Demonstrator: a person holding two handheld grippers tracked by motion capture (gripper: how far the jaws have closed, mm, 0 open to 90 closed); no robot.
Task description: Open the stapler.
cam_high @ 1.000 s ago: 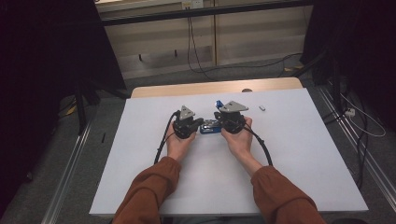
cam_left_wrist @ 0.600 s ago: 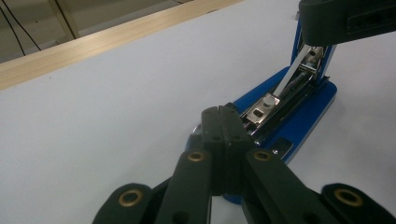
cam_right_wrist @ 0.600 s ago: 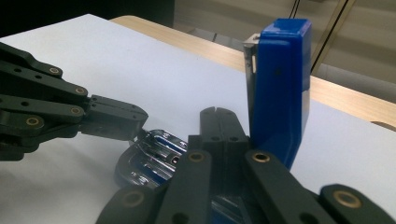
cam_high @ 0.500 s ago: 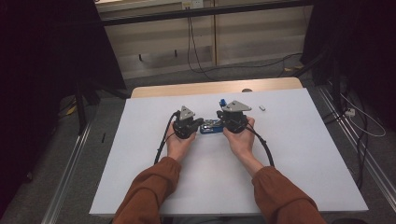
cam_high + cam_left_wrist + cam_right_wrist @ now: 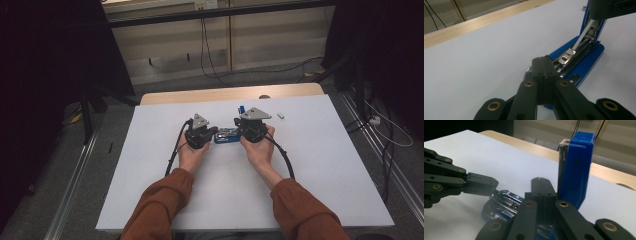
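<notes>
Surface: white table [image 5: 150, 165], blue stapler [image 5: 226, 136] lying near its far middle.
Done: stapler's top arm [image 5: 576, 165] is standing swung open.
Left gripper [image 5: 543, 65]: jaws closed, pressing stapler's front end.
Right gripper [image 5: 541, 185]: jaws closed, bracing beside raised arm.
Remaining: judged to be reloading, closing.

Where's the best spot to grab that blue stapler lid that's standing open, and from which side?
Take the stapler lid near its free upper end, tongs across its two flat blue sides, coming from the right hand's side. It stands almost upright above the base, so its top is probably easiest to reach, clear of the metal staple channel.
</notes>
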